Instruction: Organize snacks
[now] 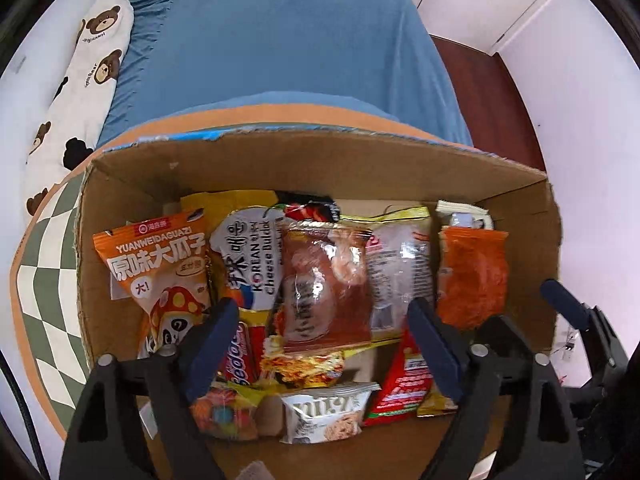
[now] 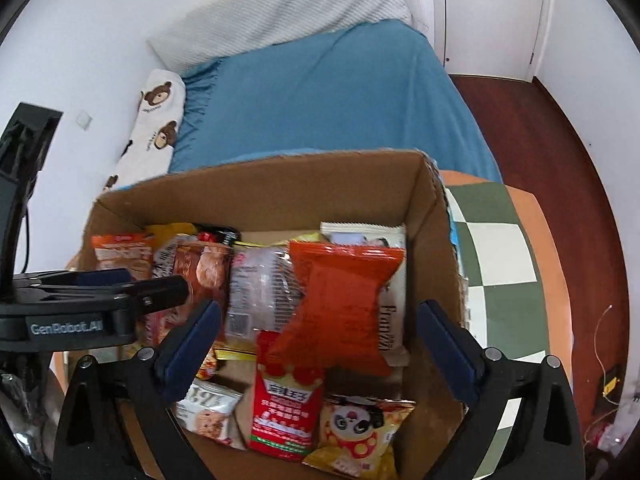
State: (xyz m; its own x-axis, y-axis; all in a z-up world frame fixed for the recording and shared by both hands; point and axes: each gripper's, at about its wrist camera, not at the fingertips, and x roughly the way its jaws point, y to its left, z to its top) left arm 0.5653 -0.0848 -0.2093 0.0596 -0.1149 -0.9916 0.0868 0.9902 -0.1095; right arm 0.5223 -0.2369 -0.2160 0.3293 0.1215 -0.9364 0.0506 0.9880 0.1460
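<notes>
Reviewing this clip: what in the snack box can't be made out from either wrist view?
- Black packet, left view: mostly buried under the clear bun bag.
- White Franzzi pack, right view: label half covered by the orange packet.
- Box near wall: cut off by the bottom edge in both views.

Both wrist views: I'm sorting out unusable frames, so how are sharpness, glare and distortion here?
Left wrist view: sharp, print on the orange seed bag readable; glare on the clear wrapper; fisheye bows the cardboard box rim, corners black. Right wrist view: slightly softer; glare on the clear packet; bed and floor curve, same dark corners. Lighting is even daylight in both.
</notes>
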